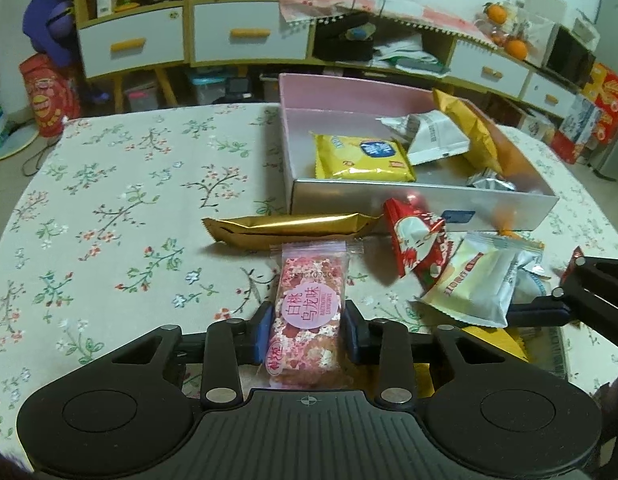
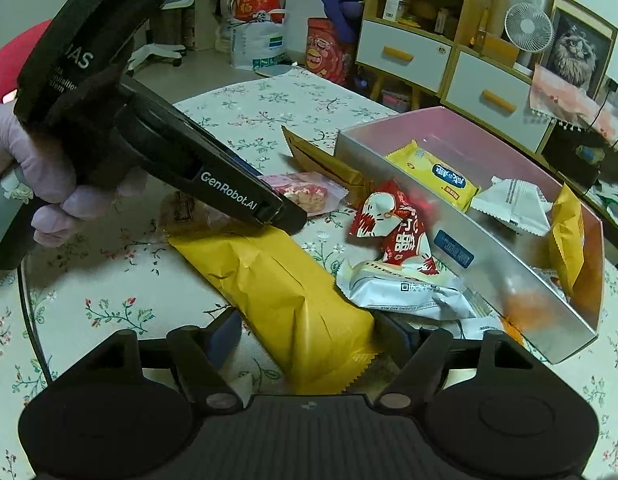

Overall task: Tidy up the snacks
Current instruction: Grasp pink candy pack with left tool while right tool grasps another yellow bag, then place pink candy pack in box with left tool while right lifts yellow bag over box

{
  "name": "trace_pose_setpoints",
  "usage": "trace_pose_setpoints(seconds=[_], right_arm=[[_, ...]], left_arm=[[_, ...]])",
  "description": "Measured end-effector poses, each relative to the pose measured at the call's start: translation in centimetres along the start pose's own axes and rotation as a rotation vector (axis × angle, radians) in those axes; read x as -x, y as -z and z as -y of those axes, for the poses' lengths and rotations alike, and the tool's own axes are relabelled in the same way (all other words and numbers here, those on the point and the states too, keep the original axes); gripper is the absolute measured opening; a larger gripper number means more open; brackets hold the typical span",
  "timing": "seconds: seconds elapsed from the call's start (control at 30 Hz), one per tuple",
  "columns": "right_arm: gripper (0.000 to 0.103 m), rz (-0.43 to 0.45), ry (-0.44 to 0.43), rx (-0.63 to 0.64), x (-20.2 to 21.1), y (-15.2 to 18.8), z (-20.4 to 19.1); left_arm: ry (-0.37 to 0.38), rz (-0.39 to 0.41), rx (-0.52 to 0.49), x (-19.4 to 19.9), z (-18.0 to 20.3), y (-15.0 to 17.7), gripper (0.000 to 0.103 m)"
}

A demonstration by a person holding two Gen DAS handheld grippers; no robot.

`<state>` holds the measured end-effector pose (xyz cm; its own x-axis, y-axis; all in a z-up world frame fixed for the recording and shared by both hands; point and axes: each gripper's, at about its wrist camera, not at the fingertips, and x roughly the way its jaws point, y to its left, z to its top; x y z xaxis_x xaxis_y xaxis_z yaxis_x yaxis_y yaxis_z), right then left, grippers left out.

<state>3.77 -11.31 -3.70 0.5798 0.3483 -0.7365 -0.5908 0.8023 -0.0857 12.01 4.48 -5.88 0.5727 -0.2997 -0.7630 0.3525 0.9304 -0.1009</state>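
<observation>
My left gripper (image 1: 308, 330) is shut on a pink peach-oolong snack packet (image 1: 309, 308), just above the flowered tablecloth; the packet also shows in the right wrist view (image 2: 305, 194) under the left gripper's tip. My right gripper (image 2: 309, 336) has its fingers on both sides of a long yellow packet (image 2: 285, 284) lying on the table; the grip looks closed on it. A pink-lined silver box (image 1: 425, 200) holds a yellow packet (image 1: 363, 158), a white packet (image 1: 433, 136) and a mustard packet (image 1: 469, 128).
A gold bar packet (image 1: 289, 228), a red-and-white packet (image 1: 419, 242) and a white cream packet (image 1: 481, 284) lie on the table in front of the box. Drawers and shelves stand behind the table. The table edge curves at left.
</observation>
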Motion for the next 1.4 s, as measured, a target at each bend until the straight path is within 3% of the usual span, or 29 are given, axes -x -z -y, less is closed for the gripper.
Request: trace_pose_setpoints(seconds=[0.53,0.6,0.87,0.93,1.17,1.4], right_arm=[[0.059,-0.071,-0.019,0.093,-2.0,-2.2,-1.1],[0.055,-0.076,-0.018,0.086,-2.1,-2.4,-1.1],[0.013,-0.05,-0.001,0.098,-1.8,-2.5,-1.3],[0.009,-0.05,-0.009,0.103,-1.6,-2.4,-1.2],[0.003,-0.029,-0.069,0.065,-0.1,-2.3,-1.3],[0.002,0.012,-0.075,0.038,1.6,-2.6,-1.3]], left_arm=[[-0.055,-0.05,0.044,1.0,-0.6,0.1,0.03],[-0.061,-0.048,0.049,1.1,-0.8,0.0,0.03],[-0.048,-0.009,0.087,2.3,-1.8,-0.2,0.029],[-0.043,-0.001,0.095,2.6,-1.9,-0.4,0.029],[-0.034,0.018,0.115,3.9,-2.4,-0.7,0.029],[-0.027,0.059,0.148,5.7,-3.0,-1.4,0.029]])
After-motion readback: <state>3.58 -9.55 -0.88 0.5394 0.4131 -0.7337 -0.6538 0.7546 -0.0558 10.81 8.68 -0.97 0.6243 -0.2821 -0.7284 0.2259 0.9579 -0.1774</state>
